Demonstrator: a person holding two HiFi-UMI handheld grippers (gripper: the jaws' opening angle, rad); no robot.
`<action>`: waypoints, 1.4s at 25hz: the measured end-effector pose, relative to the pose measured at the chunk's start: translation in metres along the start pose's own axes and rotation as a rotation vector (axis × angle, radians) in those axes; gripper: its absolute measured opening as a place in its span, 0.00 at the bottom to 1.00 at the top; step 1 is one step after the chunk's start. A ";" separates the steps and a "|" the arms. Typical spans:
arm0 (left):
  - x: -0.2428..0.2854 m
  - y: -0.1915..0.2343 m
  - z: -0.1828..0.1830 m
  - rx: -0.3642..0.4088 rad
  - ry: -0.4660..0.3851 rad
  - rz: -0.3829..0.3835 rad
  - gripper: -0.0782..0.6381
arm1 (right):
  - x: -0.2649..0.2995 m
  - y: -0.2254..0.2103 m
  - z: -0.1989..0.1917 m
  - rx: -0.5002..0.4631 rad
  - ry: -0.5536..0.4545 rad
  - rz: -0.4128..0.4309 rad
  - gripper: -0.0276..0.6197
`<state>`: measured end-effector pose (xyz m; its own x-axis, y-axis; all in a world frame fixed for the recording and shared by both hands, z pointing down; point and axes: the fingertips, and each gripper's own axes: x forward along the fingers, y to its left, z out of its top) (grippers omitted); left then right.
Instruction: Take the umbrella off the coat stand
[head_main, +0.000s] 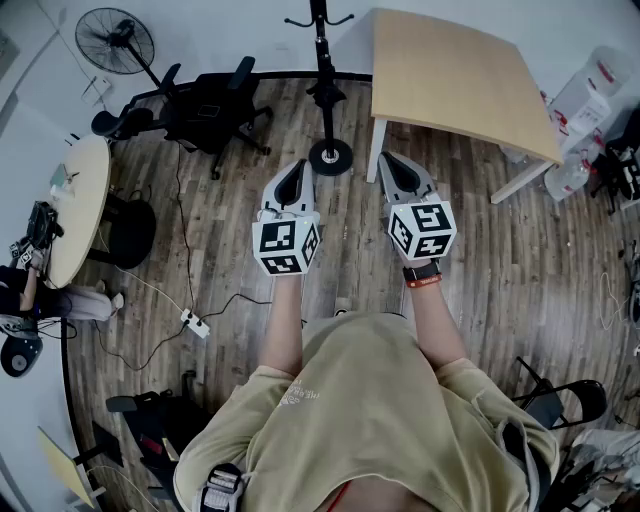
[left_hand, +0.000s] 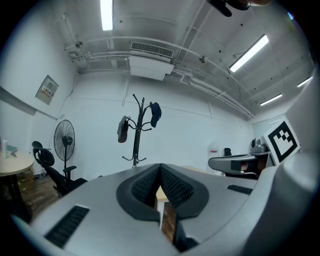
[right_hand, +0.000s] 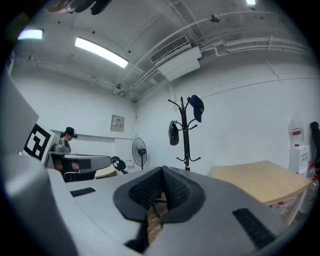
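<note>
A black coat stand (head_main: 320, 60) rises from a round base on the wood floor, straight ahead of both grippers. On its hooks hang a short dark folded umbrella (left_hand: 122, 129), also seen in the right gripper view (right_hand: 173, 133), and a dark blue cap (left_hand: 155, 114). My left gripper (head_main: 292, 172) and right gripper (head_main: 392, 160) are held level, side by side, well short of the stand. The left gripper (left_hand: 160, 167) has its jaws closed tip to tip with nothing between them. The right gripper (right_hand: 162, 170) is likewise shut and empty.
A light wooden table (head_main: 460, 75) stands just right of the stand. A black office chair (head_main: 200, 110) and a floor fan (head_main: 115, 40) are to its left. A round table (head_main: 80, 200) and a power strip (head_main: 195, 322) with cable lie at the left.
</note>
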<state>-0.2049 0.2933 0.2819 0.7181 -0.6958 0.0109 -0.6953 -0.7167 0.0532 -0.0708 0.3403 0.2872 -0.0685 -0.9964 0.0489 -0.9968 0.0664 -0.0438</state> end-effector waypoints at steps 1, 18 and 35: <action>0.000 0.007 -0.004 -0.007 0.002 0.006 0.14 | 0.005 0.004 -0.003 0.001 0.005 0.002 0.06; 0.090 0.078 -0.025 -0.043 0.000 -0.034 0.14 | 0.144 0.004 -0.030 0.070 0.032 0.084 0.07; 0.295 0.127 0.005 -0.031 0.006 -0.016 0.14 | 0.321 -0.118 0.008 0.122 0.037 0.117 0.07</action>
<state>-0.0818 -0.0035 0.2873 0.7294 -0.6839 0.0162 -0.6826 -0.7259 0.0839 0.0257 0.0121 0.2997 -0.1879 -0.9795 0.0726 -0.9697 0.1732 -0.1721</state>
